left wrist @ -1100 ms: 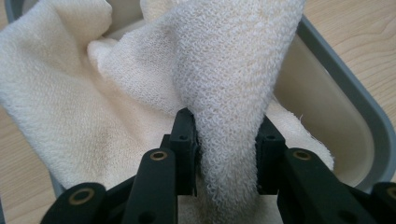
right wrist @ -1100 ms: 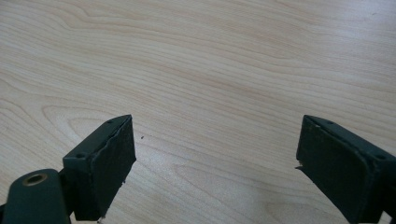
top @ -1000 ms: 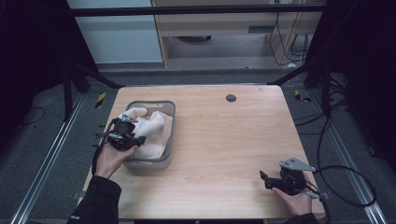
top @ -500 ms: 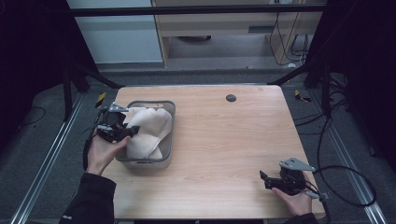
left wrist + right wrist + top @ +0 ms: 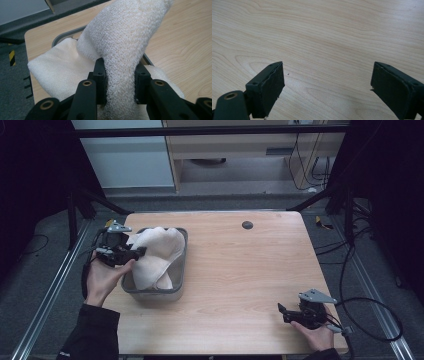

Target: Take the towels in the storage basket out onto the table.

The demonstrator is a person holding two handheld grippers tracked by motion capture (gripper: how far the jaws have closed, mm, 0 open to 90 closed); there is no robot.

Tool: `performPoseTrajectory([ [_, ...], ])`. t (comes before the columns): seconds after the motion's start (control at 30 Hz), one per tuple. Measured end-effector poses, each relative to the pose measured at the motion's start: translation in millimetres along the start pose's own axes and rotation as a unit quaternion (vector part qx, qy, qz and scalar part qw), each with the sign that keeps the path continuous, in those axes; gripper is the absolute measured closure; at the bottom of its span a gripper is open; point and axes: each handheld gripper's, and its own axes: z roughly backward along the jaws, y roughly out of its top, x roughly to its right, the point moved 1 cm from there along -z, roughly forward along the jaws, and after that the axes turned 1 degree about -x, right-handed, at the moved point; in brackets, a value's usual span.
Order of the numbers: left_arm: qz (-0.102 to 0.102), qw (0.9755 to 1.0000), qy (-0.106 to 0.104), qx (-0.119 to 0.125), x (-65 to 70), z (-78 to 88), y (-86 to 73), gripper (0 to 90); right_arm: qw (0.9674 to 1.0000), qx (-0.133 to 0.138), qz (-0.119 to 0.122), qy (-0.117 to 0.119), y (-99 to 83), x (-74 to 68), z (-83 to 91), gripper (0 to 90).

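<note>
1. Pale wood grain covers the worktop (image 5: 240, 270), which has a small dark round spot (image 5: 247, 225) near its far edge.
2. Grey floor surrounds it, with metal rails and dark frame legs at the sides and loose cables to the right.
3. At the worktop's left side, a grey bin (image 5: 176, 270) holds a cream towel (image 5: 155, 255).
4. The left gripper (image 5: 117, 75) has its jaws clamped on a raised fold of the towel.
5. The right gripper (image 5: 302, 312) rests near the front right corner, jaws wide apart over bare wood.
</note>
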Motion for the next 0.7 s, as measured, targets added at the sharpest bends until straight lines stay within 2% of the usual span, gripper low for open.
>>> performPoseTrajectory([
  [0.13,-0.005,1.0000,-0.001,0.008,0.1,9.4,5.5,69.3,1.0000,-0.001,-0.001,0.001,-0.1,-0.1,0.1,11.6],
  [0.43,-0.015,0.9996,-0.018,0.013,4.6,31.1,18.6,69.3,1.0000,0.000,0.000,0.000,0.0,0.1,0.0,11.6],
  [0.7,-0.027,0.9984,-0.038,0.031,16.6,45.1,25.8,69.4,1.0000,0.000,0.000,-0.001,0.0,0.0,0.1,11.6],
])
